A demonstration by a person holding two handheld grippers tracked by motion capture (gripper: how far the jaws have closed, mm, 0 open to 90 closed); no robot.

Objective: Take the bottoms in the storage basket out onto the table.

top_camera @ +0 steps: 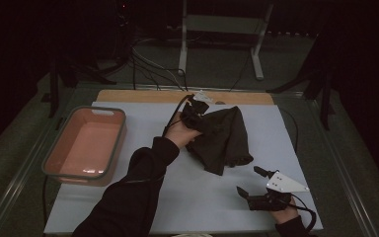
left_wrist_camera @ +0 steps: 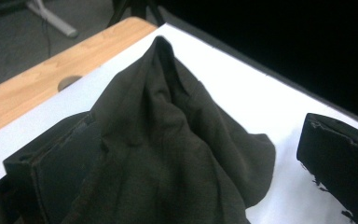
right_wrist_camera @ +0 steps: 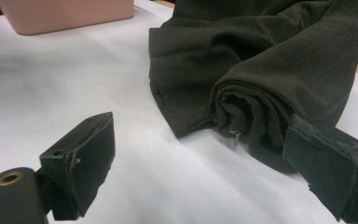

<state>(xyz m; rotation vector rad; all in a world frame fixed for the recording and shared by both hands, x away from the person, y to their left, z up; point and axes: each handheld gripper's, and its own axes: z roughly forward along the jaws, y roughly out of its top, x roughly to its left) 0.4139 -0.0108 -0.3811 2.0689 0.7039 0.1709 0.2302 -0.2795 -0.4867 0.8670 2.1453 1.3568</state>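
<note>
A dark grey-brown cloth [top_camera: 224, 138] lies crumpled on the white table cover [top_camera: 143, 123], right of centre. My left gripper [top_camera: 197, 112] sits at the cloth's far left corner. In the left gripper view the cloth [left_wrist_camera: 168, 135] is heaped between the wide-apart jaws and drapes over the left one, so the left gripper [left_wrist_camera: 196, 186] is open. My right gripper [top_camera: 250, 181] rests near the front right of the table, open and apart from the cloth. In the right gripper view a rolled fold of the cloth [right_wrist_camera: 256, 70] lies just beyond the right jaw of that gripper [right_wrist_camera: 205, 182].
A pink basin [top_camera: 93, 111] with a grey rim stands at the table's left side, and its wall [right_wrist_camera: 70, 14] shows in the right gripper view. A wooden strip [top_camera: 153, 95] runs along the far edge. Cables and stand legs lie on the floor beyond.
</note>
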